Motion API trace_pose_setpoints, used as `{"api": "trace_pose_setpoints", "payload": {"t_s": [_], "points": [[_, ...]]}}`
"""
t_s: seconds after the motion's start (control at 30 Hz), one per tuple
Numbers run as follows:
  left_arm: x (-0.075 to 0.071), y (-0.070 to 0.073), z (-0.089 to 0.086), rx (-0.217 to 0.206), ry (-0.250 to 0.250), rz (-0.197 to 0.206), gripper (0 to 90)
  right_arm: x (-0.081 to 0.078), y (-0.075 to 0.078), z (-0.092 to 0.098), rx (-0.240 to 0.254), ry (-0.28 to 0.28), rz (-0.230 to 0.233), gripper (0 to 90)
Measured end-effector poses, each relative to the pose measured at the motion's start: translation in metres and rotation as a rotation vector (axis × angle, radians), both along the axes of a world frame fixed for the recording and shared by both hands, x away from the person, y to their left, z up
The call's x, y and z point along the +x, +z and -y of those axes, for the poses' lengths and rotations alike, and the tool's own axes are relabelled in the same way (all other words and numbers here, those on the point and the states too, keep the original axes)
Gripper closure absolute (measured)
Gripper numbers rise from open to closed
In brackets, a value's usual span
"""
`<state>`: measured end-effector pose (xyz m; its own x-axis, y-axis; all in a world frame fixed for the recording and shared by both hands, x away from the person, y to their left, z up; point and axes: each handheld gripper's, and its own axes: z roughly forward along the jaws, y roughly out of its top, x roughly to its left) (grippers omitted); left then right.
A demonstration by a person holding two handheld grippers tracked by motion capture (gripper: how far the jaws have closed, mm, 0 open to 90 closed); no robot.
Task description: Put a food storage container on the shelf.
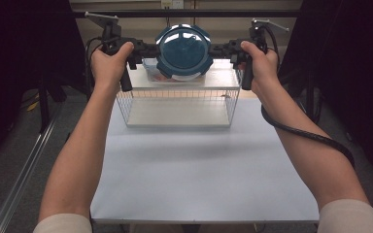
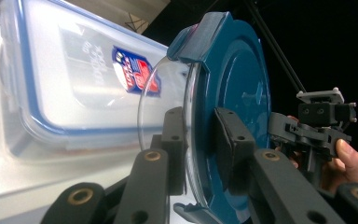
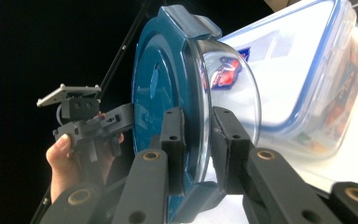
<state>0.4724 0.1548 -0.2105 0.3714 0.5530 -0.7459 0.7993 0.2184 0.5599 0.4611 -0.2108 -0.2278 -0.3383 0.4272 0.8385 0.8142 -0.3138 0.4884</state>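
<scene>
Round glass bowl with blue lid (image 1: pixel 183 51): held in the air above the wire rack (image 1: pixel 177 104), lid facing the person. Left gripper (image 1: pixel 137 50) and right gripper (image 1: pixel 225 50) each clamp its rim from opposite sides. Behind it, on the rack's top, a rectangular clear food container (image 2: pixel 65 79).

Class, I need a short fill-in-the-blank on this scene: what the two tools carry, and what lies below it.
1. Both tools grip a round glass bowl by its ____ lid.
2. The left tool and right tool pinch opposite ____ of the bowl.
3. Under the bowl, a rectangular plastic container has a ____ seal round its clear lid.
4. The container rests on a white ____ rack.

Missing words: blue; edges; blue; wire
</scene>
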Motion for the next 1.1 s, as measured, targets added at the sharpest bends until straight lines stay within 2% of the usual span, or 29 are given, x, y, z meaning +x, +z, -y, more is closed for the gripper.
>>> {"api": "trace_pose_setpoints", "payload": {"t_s": [0.1, 0.23, 0.43, 0.57, 0.7, 0.8, 0.9, 0.93, 1.0, 1.1], "points": [[0.007, -0.002, -0.001, -0.012, 0.004, -0.017, 74.9, 0.007, -0.001, -0.001, 0.009, -0.004, -0.015, 75.7], [0.012, 0.000, -0.001, -0.017, 0.018, -0.018, 74.9, 0.014, -0.001, -0.001, 0.017, -0.017, -0.023, 75.7], [0.021, -0.001, 0.000, -0.027, 0.056, -0.015, 74.3, 0.025, 0.000, -0.004, 0.040, -0.065, -0.048, 75.5], [0.026, -0.002, 0.001, -0.050, 0.079, -0.018, 73.6, 0.032, -0.002, -0.006, 0.051, -0.103, -0.053, 75.4], [0.030, -0.005, 0.001, -0.068, 0.101, -0.009, 73.0, 0.038, -0.003, -0.007, 0.069, -0.119, -0.071, 75.2], [0.033, -0.006, 0.000, -0.059, 0.116, 0.007, 72.2, 0.042, -0.004, -0.008, 0.077, -0.139, -0.073, 75.0], [0.036, -0.008, 0.001, -0.079, 0.138, 0.019, 71.4, 0.044, -0.005, -0.011, 0.089, -0.163, -0.080, 74.7], [0.037, -0.009, 0.000, -0.073, 0.137, 0.025, 71.0, 0.045, -0.005, -0.012, 0.092, -0.169, -0.086, 74.6], [0.037, -0.010, 0.001, -0.087, 0.163, 0.035, 70.3, 0.047, -0.008, -0.014, 0.122, -0.190, -0.092, 74.3], [0.038, -0.010, 0.001, -0.062, 0.182, 0.065, 69.2, 0.049, -0.011, -0.018, 0.140, -0.222, -0.092, 73.7]]}}
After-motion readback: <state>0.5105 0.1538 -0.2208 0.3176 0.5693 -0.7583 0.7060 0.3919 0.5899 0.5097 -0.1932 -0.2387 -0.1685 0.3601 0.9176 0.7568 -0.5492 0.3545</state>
